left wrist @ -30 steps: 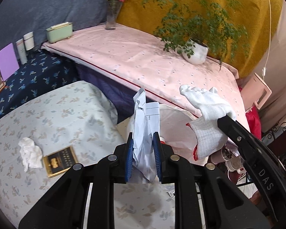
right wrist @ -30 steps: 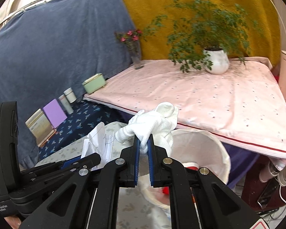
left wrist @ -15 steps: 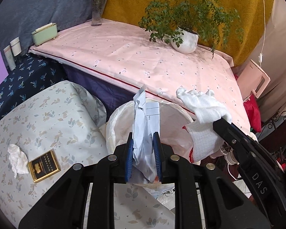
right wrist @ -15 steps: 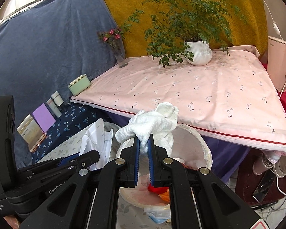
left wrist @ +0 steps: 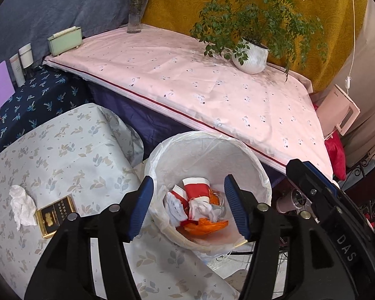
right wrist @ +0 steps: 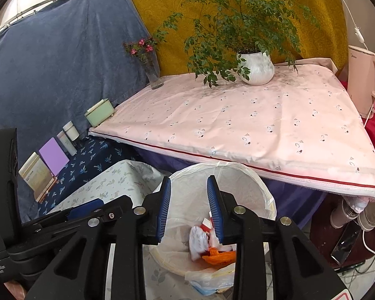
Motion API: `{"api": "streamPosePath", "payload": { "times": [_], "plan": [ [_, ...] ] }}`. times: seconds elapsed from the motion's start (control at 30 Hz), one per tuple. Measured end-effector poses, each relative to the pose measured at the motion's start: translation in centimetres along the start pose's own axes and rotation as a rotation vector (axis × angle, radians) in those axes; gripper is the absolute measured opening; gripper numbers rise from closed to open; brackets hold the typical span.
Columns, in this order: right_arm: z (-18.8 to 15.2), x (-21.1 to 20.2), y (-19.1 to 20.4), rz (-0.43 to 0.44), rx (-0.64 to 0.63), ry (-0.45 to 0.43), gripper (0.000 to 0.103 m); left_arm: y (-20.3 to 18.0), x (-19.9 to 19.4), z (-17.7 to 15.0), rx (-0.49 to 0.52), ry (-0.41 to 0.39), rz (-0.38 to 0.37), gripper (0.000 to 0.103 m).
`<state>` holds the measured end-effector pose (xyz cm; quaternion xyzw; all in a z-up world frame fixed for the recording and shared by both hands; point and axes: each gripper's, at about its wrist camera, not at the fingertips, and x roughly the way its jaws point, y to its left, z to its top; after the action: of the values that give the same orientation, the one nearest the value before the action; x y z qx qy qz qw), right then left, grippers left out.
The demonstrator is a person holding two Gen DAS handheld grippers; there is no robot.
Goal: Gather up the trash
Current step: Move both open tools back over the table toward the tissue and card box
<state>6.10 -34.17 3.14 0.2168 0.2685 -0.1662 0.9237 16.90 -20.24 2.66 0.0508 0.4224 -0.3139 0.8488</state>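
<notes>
Trash bin [left wrist: 240, 150], white bag-lined, stands on the floor against the front edge of the pink-covered table [left wrist: 187, 80]. Inside the bin: red-and-white paper cup [left wrist: 196, 187], white crumpled cloth [left wrist: 200, 207], orange wrapper [left wrist: 205, 226]. Left gripper [left wrist: 187, 203] over the bin's mouth, jaws opening, nothing between the pads. Right gripper [right wrist: 188, 206] likewise above the bin, jaws opening, gap empty. Left of the bin, on the leaf-print cloth [left wrist: 62, 155]: crumpled tissue [left wrist: 22, 206] touching a black-and-gold packet [left wrist: 55, 215].
</notes>
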Motion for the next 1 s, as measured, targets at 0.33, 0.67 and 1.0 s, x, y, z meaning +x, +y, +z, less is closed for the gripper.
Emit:
{"api": "streamPosePath", "payload": {
  "times": [0.33,0.67,1.0],
  "plan": [
    [-0.4,-0.3,1.5,0.014,-0.020,0.002,0.038,2.8,-1.1,-0.5,-0.058,-0.024,0.047,0.070],
    [-1.5,-0.4,5.3,0.049,-0.072,0.012,0.051,7.8,-3.3,-1.5,-0.134,-0.053,0.120,0.070],
    [-2.8,0.2,10.0,0.093,-0.135,0.040,0.062,13.1,-5.5,-2.7,-0.213,-0.084,0.185,0.080]
  ]
}}
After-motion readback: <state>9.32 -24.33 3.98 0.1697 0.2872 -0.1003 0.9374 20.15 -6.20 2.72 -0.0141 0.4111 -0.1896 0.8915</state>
